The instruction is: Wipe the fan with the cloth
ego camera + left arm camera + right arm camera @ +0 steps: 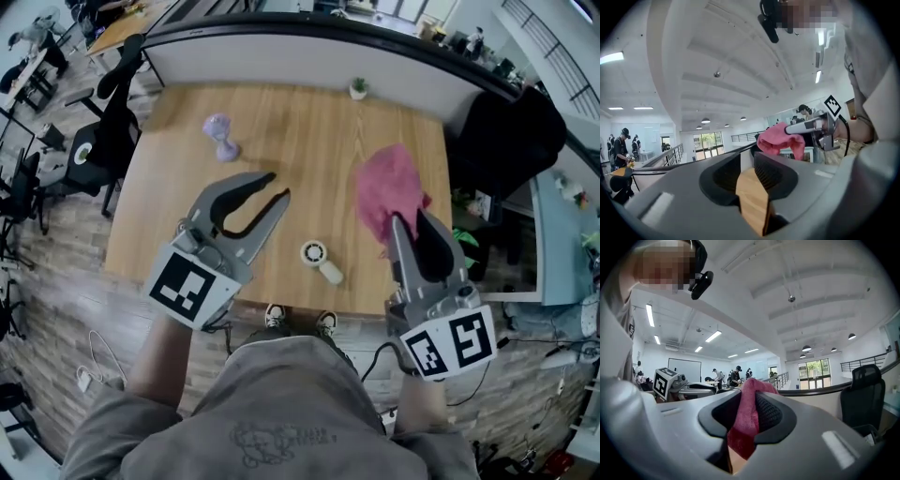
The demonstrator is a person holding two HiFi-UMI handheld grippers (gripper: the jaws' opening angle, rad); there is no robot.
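Note:
A small white hand fan (318, 259) lies on the wooden table (309, 141) near its front edge, between my two grippers. My right gripper (411, 221) is held up over the table's right side, shut on a pink cloth (386, 187) that bunches out past its tips. The right gripper view shows the cloth (747, 418) pinched between the jaws (749, 394). My left gripper (278, 186) hovers left of the fan with a narrow gap between its jaws and nothing in them. In the left gripper view (747, 159) only table wood shows through that gap, with the cloth (776, 138) beyond.
A purple object (220, 137) stands at the table's back left and a small potted plant (357, 88) at the back edge. Black chairs (112, 122) stand to the left, a dark chair (506, 141) to the right. A curved partition (309, 52) runs behind the table.

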